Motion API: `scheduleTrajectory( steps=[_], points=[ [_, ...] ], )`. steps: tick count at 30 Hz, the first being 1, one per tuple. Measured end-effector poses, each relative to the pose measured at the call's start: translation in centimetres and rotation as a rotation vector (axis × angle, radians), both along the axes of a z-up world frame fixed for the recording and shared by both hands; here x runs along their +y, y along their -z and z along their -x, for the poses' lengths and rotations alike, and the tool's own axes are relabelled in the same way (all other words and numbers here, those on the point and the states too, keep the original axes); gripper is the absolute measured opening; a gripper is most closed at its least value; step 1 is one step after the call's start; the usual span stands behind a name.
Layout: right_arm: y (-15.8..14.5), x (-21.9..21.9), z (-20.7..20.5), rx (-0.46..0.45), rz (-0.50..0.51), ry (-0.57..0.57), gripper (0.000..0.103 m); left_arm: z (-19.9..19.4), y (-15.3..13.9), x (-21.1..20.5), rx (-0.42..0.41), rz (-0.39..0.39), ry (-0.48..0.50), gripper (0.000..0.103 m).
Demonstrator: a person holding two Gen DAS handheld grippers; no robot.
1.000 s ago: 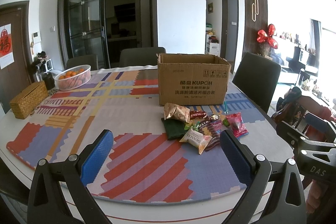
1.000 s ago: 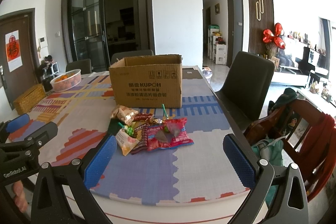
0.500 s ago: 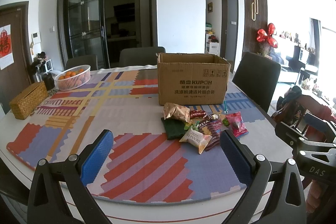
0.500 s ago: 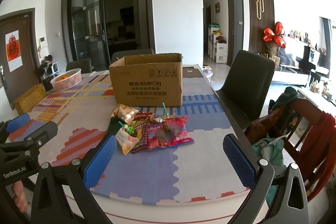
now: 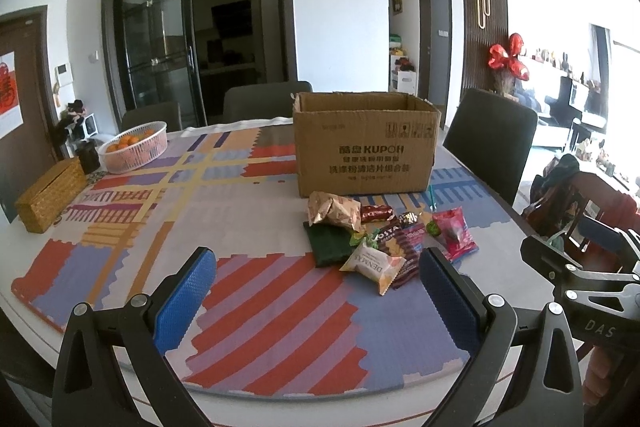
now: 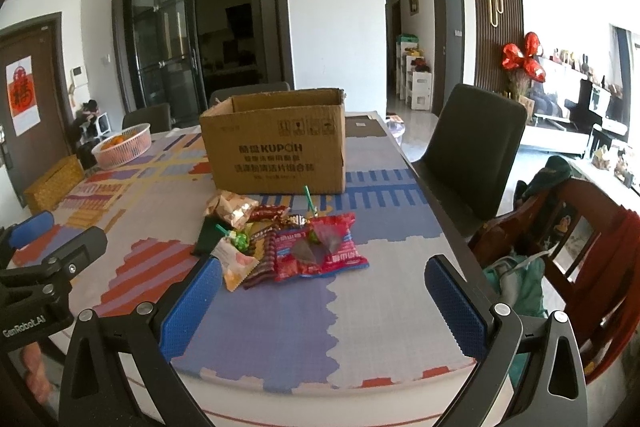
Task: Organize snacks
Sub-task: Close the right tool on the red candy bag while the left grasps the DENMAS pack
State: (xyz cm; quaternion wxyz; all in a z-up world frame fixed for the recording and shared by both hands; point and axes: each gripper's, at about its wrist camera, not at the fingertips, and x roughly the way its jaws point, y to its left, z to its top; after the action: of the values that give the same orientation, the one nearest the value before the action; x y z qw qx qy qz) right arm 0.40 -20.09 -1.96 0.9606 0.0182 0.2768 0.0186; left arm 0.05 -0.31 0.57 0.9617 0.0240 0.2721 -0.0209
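Observation:
A pile of snack packets lies on the patterned table mat just in front of an open cardboard box. The pile holds a gold crinkled bag, a white-orange packet, a dark green packet and a red packet. My left gripper hovers open over the near edge, short of the pile. My right gripper is open too, with nothing between its blue pads, the red packet just beyond it.
A white basket of oranges and a woven tissue box stand at the far left of the table. Dark chairs surround the table. A wooden chair with red clothing stands on the right.
Both grippers have crept slightly nearer the snack pile; nothing on the table has moved.

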Motion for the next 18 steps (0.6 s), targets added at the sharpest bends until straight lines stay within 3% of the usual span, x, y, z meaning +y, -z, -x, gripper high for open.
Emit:
scheduleTrajectory(
  steps=[6,18],
  points=[
    [1.0,-0.3,-1.7,0.036,0.002,-0.005,0.102,-2.1,1.0,-0.7,0.035,-0.003,0.027,0.102],
    [3.2,-1.2,-6.0,0.110,-0.001,-0.006,0.102,-7.0,3.5,-2.4,0.146,0.021,0.046,0.089]
  ],
)
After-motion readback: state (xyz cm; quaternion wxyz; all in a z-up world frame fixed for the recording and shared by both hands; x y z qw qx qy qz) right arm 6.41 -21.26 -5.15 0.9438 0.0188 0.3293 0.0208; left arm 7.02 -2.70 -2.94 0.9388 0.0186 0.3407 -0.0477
